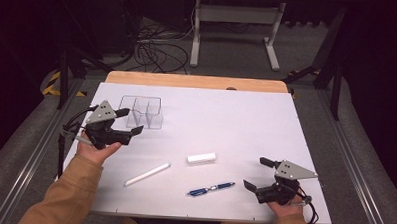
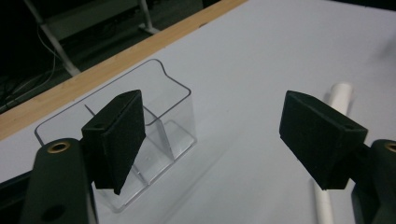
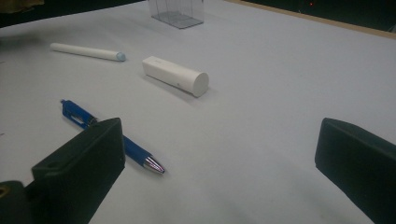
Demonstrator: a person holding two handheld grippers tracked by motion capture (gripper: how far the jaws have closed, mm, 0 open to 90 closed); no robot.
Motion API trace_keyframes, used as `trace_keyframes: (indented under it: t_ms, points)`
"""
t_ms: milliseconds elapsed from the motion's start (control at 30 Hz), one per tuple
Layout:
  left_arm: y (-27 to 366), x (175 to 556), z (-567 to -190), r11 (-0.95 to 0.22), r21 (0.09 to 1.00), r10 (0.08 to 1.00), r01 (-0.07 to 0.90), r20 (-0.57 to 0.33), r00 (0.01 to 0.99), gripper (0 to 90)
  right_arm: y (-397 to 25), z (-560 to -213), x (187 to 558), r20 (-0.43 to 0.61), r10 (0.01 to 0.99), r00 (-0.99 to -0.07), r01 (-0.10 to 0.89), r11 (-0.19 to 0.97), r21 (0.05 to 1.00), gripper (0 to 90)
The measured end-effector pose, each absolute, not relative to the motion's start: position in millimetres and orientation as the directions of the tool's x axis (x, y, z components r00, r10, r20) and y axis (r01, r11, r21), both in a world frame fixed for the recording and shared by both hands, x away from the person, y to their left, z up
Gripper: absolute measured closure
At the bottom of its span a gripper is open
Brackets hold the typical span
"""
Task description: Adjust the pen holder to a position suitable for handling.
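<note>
On the counter, the blue pen, white stick and white tube lie loose. Nothing is in the clear box yet. Left gripper and right gripper have wide-open, empty jaws.

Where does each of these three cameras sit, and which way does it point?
High view: above the table, looking forward and down; forearms, both hands, left gripper, right gripper.
Left gripper view: rides that gripper, facing the clear organizer; own open jaws.
Right gripper view: low, facing the blue pen, white tube; own open jaws.
Shared: white stick.
</note>
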State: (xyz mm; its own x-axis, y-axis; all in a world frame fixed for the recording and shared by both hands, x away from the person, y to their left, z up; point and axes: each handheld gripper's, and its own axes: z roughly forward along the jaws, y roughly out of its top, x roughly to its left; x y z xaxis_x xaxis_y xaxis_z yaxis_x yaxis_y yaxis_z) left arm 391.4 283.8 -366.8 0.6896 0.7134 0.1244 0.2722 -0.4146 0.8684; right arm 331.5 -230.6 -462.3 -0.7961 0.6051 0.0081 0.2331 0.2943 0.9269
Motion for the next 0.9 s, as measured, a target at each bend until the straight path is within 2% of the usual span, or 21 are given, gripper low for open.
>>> trace_keyframes:
  t_ms: [133, 300, 567, 900]
  points:
    - [282.4, 395.1, -363.0, -0.437, 0.862, 0.712, 0.258, 0.156, 0.684, 25.5, -230.9, -462.3, 331.7, 0.008, 0.603, -0.797, 0.232, 0.295, 0.927, 2.3]
    - [283.4, 400.3, -360.9, -0.432, 0.864, 0.714, 0.258, 0.153, 0.683, 26.4, -230.9, -462.4, 331.8, 0.011, 0.604, -0.797, 0.236, 0.295, 0.926, 2.3]
    - [284.3, 408.5, -359.3, -0.462, 0.825, 0.710, 0.324, 0.125, 0.693, 27.2, -230.6, -462.6, 332.8, 0.016, 0.604, -0.797, 0.236, 0.287, 0.928, 2.3]
    - [283.0, 418.3, -361.0, -0.510, 0.812, 0.686, 0.284, 0.185, 0.703, 29.0, -228.7, -463.2, 333.4, 0.009, 0.602, -0.799, 0.233, 0.295, 0.927, 2.5]
